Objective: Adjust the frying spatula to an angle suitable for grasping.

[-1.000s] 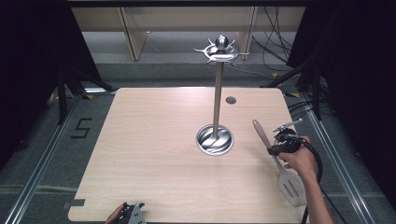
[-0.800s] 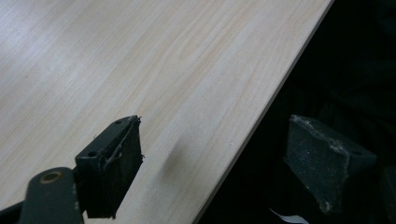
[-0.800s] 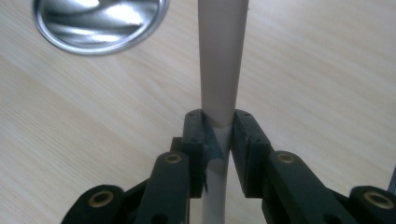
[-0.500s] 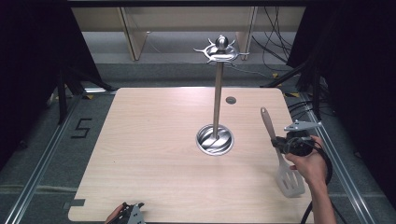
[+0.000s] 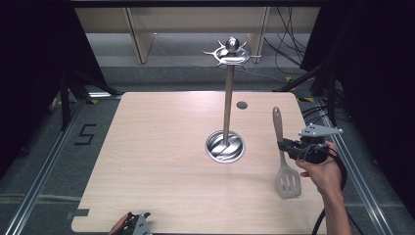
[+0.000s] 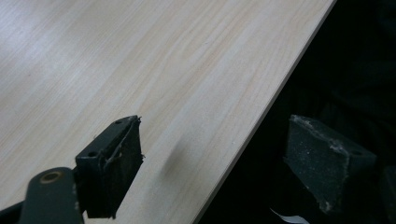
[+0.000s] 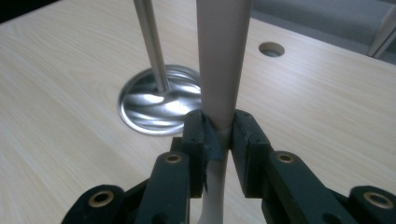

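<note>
A grey slotted spatula (image 5: 286, 182) hangs over the table's right side, handle (image 5: 277, 122) pointing away, blade toward the front edge. My right gripper (image 5: 285, 146) is shut on its shaft; in the right gripper view the pale handle (image 7: 222, 56) rises between the two black pads (image 7: 195, 135). A steel utensil stand has its round base (image 5: 225, 147) at the table's middle, a tall pole (image 5: 228, 103) and a hooked crown (image 5: 231, 51). My left gripper (image 5: 132, 226) sits at the front edge, open, with the wooden table edge (image 6: 243, 140) between its fingers (image 6: 114, 163).
The wooden table (image 5: 161, 147) has a small round hole (image 5: 242, 105) near its back right. The stand's base (image 7: 161, 100) and pole (image 7: 149, 37) lie just left of the held handle. Cables and shelving stand beyond the far edge.
The right hand has swung the spatula so its handle points further away and more upright, and shifted slightly right. The left gripper has stayed at the front edge.
</note>
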